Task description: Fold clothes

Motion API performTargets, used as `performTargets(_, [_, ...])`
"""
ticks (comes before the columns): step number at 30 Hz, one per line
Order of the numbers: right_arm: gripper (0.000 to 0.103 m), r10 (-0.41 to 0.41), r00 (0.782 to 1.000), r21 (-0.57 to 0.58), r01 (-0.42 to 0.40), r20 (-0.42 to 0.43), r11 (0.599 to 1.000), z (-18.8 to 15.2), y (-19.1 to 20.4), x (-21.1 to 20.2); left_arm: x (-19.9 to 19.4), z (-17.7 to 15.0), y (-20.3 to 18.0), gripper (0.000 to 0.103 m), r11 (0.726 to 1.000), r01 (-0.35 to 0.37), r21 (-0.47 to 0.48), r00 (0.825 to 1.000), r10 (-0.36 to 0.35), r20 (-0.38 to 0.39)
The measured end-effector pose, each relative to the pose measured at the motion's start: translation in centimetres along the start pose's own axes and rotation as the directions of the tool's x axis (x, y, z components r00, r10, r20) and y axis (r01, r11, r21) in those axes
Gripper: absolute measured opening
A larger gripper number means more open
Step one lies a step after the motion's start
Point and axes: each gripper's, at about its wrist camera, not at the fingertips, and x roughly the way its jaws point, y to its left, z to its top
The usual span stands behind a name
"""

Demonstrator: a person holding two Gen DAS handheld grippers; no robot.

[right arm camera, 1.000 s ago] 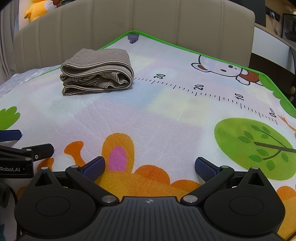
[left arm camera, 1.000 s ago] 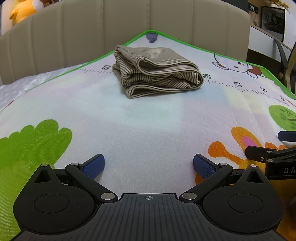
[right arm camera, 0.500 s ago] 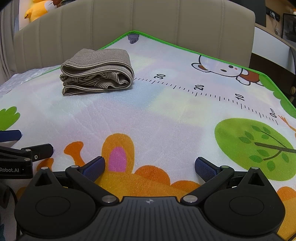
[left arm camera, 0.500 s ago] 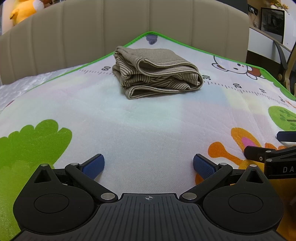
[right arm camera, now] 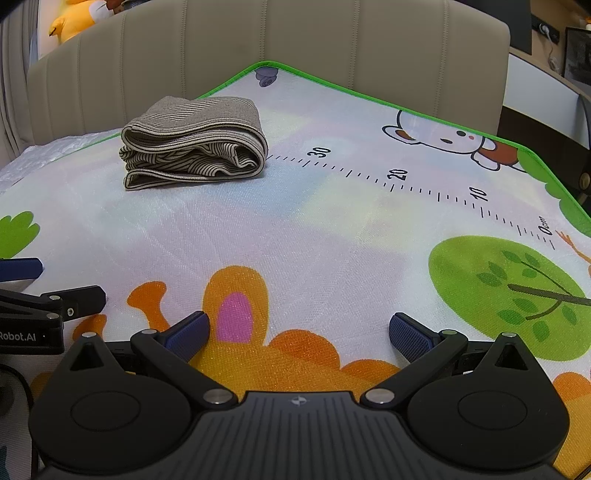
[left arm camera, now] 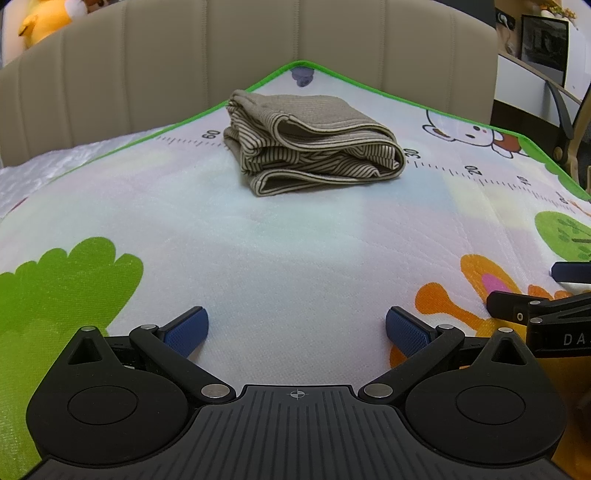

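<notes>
A brown striped garment (left arm camera: 314, 142) lies folded in a thick stack at the far end of the colourful play mat (left arm camera: 295, 251). It also shows in the right wrist view (right arm camera: 194, 142), far left. My left gripper (left arm camera: 296, 332) is open and empty, low over the mat, well short of the garment. My right gripper (right arm camera: 299, 332) is open and empty, beside the left one and to its right. Each gripper shows at the edge of the other's view.
A beige padded headboard (left arm camera: 258, 55) stands behind the mat. A yellow plush toy (right arm camera: 77, 18) sits on top at the far left. A desk with a monitor (left arm camera: 543, 44) is at the right. White bedding (left arm camera: 55, 166) lies left of the mat.
</notes>
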Motion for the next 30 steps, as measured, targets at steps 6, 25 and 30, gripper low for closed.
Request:
performTargets(6, [0.103, -0.001, 1.0, 0.0, 0.001, 0.0, 1.0, 0.02, 0.02, 0.02, -0.01, -0.01, 0.01, 0.103, 1.0, 0.001, 0.002, 1.0, -0.001, 0.0])
performTargets(25, [0.103, -0.001, 1.0, -0.001, 0.001, 0.001, 1.0, 0.06, 0.06, 0.06, 0.05, 0.07, 0.14, 0.103, 1.0, 0.005, 0.003, 1.0, -0.005, -0.001])
performTargets(30, [0.103, -0.001, 1.0, -0.001, 0.001, 0.003, 1.0, 0.04, 0.0, 0.05, 0.11, 0.1, 0.15, 0.103, 1.0, 0.006, 0.003, 1.0, -0.006, -0.002])
